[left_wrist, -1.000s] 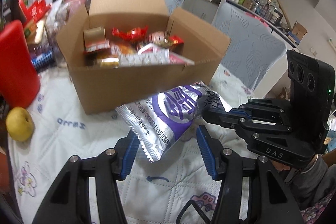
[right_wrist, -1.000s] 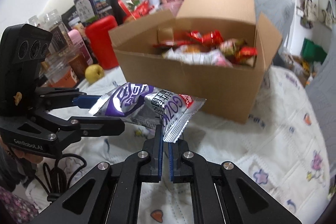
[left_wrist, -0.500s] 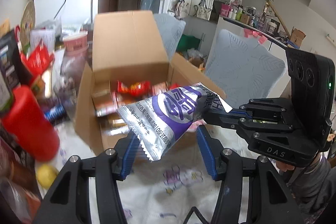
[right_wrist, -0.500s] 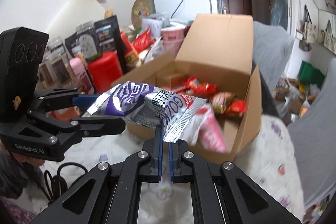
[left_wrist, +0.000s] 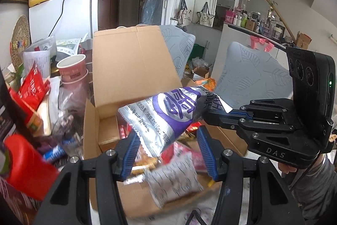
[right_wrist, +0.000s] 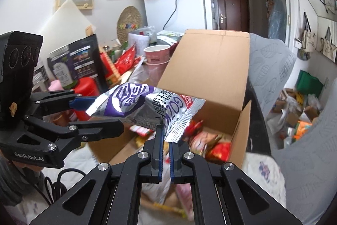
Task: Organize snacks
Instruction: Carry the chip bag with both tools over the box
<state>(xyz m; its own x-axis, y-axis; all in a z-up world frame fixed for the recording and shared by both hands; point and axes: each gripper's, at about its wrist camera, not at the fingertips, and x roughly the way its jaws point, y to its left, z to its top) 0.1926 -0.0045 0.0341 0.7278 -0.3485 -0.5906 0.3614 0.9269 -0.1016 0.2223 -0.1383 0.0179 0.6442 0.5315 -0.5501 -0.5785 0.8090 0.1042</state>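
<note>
A silver and purple snack packet [left_wrist: 168, 113] [right_wrist: 134, 102] hangs in the air over the open cardboard box [left_wrist: 134, 69] [right_wrist: 210, 69], which holds several wrapped snacks. My left gripper [left_wrist: 166, 138] [right_wrist: 105, 116] has its blue pads around the packet's puffy left end and grips it. My right gripper [left_wrist: 208, 114] [right_wrist: 166, 132] is shut on the crimped seal at the packet's other end. The box's back flap stands upright behind the packet.
A red container [left_wrist: 23, 163] [right_wrist: 88, 88], stacked pink cups [left_wrist: 72, 71] [right_wrist: 157, 54] and loose snack bags crowd the table left of the box. Grey cushioned chairs [left_wrist: 252, 77] [right_wrist: 269, 69] stand to the right. A white fridge [left_wrist: 63, 14] is behind.
Both grippers have risen and moved forward together with the packet, from the table in front of the box to above its opening. Neither grip has changed.
</note>
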